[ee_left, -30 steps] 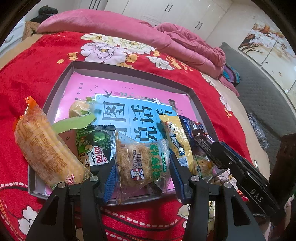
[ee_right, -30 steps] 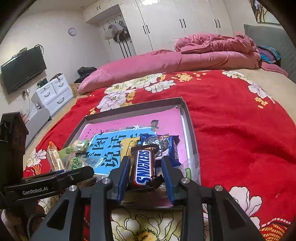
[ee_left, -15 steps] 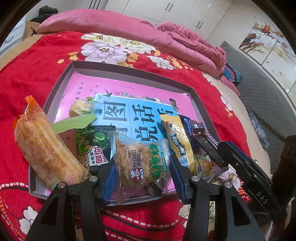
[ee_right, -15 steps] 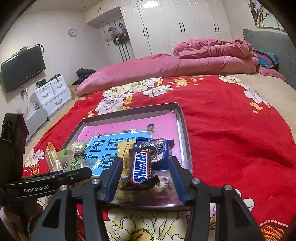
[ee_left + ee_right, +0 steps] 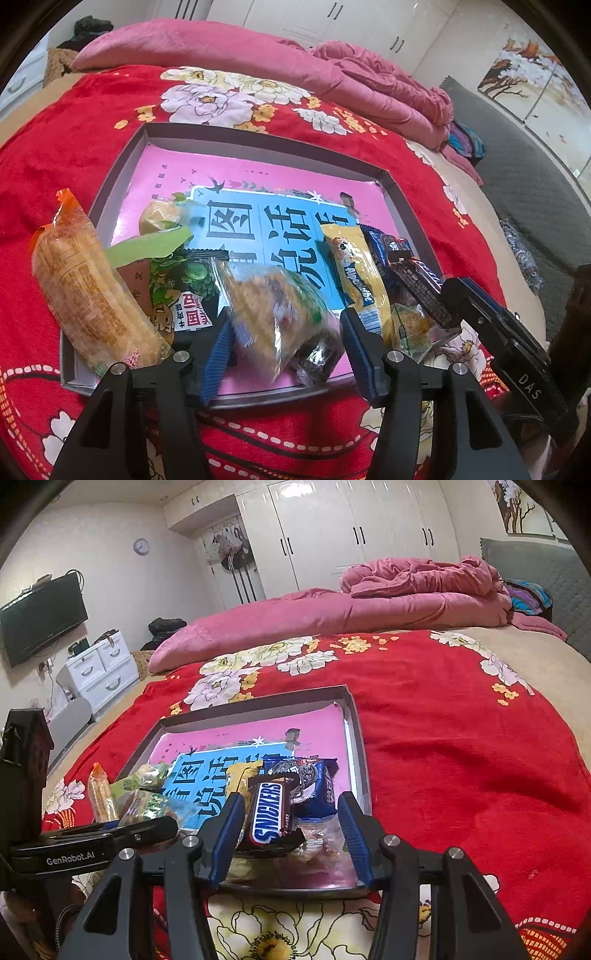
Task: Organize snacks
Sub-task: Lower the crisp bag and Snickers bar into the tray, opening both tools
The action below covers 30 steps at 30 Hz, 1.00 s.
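Red floral bedspread (image 5: 461, 757) carries the shallow grey tray (image 5: 122, 173), and every snack in view sits along its near edge. Your left gripper (image 5: 284, 347) has just been opening: its jaws now stand off the clear noodle-snack packet (image 5: 273, 317), which is blurred between them and appears to be settling onto the tray floor rather than held. Your right gripper (image 5: 291, 830) widened a moment sooner; its jaws stand released either side of the Snickers bar (image 5: 271, 812), which lies on top of other wrappers beside the Oreo pack (image 5: 310, 779), clear of the right pad, with any contact on the left pad not discernible. Judgement: both items count as deposited in the tray, so you can back both grippers out without dragging the wrappers. The long orange packet (image 5: 85, 295) leans over the tray's left rim and probably needs tidying.
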### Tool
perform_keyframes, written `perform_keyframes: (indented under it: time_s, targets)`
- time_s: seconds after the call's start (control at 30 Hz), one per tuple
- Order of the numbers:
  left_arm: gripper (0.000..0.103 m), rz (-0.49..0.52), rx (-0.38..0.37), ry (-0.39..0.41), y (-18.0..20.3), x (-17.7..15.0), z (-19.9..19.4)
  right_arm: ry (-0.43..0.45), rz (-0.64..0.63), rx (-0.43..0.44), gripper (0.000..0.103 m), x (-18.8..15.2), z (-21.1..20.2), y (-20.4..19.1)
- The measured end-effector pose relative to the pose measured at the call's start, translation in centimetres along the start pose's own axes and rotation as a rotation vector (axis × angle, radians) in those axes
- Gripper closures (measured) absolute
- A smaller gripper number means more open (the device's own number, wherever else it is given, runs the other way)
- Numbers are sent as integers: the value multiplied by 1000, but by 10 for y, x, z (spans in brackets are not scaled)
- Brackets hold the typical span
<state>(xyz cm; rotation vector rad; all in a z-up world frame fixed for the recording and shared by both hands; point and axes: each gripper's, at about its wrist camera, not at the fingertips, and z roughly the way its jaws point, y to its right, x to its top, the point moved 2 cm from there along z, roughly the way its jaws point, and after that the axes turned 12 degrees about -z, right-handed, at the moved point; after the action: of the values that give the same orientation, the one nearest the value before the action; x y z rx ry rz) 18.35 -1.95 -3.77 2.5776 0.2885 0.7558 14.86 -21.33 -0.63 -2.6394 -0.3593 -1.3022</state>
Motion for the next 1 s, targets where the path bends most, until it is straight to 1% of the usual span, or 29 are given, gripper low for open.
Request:
perform_keyframes:
  time_s: [0.4, 0.57, 0.73, 0.8, 0.93, 1.0]
  targets:
    - [38, 14, -6, 6, 3, -1, -4, 1, -3, -6, 50, 0, -1, 1]
    - [37, 22, -10, 18, 5, 0, -9, 3, -2, -9, 47, 1, -1, 1]
    - [33, 41, -20, 38, 9, 0, -16, 8, 3, -15, 45, 1, -3, 3]
    - [31, 55, -12, 56, 11, 1, -20, 11, 3, -19, 45, 2, -4, 4]
    - [29, 79, -14, 87, 14, 0, -28, 26, -2, -26, 39, 3, -9, 4]
    - [29, 84, -25, 96, 15, 0, -31, 33, -6, -31, 39, 3, -10, 5]
